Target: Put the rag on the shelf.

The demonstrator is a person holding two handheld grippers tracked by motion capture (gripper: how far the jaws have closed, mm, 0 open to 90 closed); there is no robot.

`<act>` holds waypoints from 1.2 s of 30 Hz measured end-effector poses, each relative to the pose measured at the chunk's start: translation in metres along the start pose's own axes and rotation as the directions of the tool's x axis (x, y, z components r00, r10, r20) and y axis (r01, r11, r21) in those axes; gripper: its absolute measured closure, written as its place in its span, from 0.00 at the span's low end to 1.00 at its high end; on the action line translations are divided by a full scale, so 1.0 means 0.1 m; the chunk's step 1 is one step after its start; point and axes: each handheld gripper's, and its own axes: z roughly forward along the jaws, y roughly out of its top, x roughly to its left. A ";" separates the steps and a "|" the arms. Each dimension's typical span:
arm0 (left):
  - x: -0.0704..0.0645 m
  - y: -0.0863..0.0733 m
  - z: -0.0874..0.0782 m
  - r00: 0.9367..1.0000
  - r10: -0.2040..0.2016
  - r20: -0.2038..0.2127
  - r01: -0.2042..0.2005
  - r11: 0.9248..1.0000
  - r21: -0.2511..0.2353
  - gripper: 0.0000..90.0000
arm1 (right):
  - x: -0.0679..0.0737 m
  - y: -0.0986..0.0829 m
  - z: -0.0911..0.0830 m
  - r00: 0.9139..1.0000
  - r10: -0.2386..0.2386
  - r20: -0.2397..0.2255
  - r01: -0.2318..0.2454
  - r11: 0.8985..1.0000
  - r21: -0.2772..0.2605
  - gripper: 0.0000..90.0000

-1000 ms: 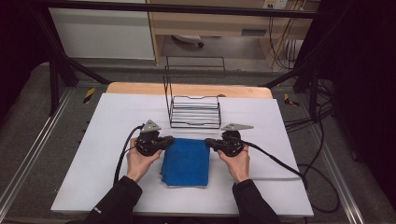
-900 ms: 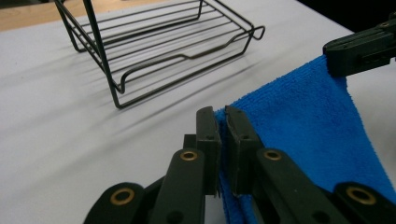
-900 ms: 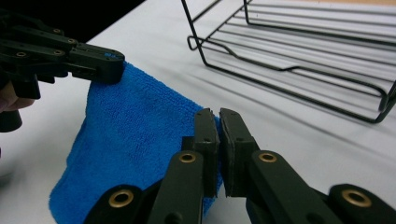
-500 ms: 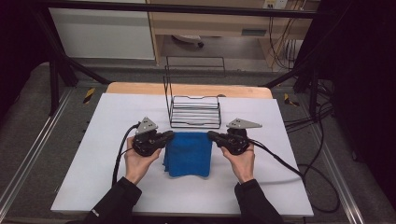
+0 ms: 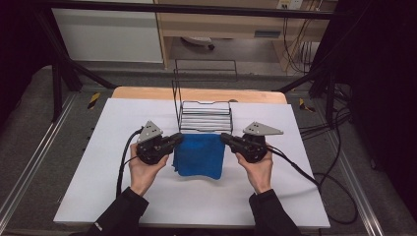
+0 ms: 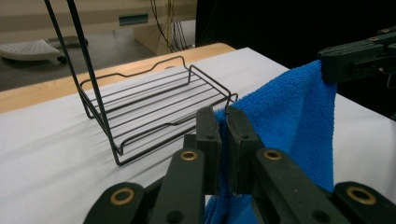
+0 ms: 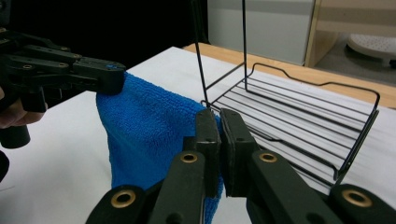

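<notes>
A blue cloth (image 5: pixel 199 155) hangs between both grippers just above the white table, its lower part draping toward the person. My left gripper (image 5: pixel 180 138) is shut on the cloth's left upper corner (image 6: pixel 223 116). My right gripper (image 5: pixel 224 138) is shut on the right upper corner (image 7: pixel 217 122). In the left gripper view the cloth (image 6: pixel 299 121) stretches across to the other gripper's jaws at top right. In the right gripper view the cloth (image 7: pixel 149 135) runs left to the other gripper. A black wire rack (image 5: pixel 205 115) stands just beyond the cloth's top edge.
The rack (image 6: pixel 154 109) has a flat grid base and a tall upright wire frame (image 5: pixel 175 93). The white table sheet (image 5: pixel 98 196) spreads around, with a wooden edge (image 5: pixel 147 93) at the back. Black cables (image 5: pixel 305 172) trail from the grippers.
Both grippers have lifted the cloth by its far corners and carried it forward toward the wire rack. The cloth now hangs instead of lying flat.
</notes>
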 end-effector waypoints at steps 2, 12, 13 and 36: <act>-0.01 0.02 -0.02 1.000 0.003 0.000 -0.003 1.000 -0.013 0.95 | 0.02 0.03 -0.03 1.000 -0.009 0.002 0.009 1.000 -0.009 0.97; -0.06 0.11 -0.07 1.000 0.011 -0.007 -0.011 0.998 -0.055 0.95 | 0.09 0.15 -0.15 0.999 -0.041 0.004 0.041 0.997 -0.058 0.97; -0.07 0.14 -0.07 1.000 0.011 -0.005 -0.011 0.998 -0.069 0.95 | 0.10 0.17 -0.16 0.999 -0.046 0.008 0.047 0.997 -0.064 0.97; -0.07 0.60 -0.09 1.000 0.022 -0.006 -0.023 0.973 -0.230 0.95 | 0.10 0.62 -0.31 0.991 -0.090 0.098 0.109 0.972 -0.209 0.97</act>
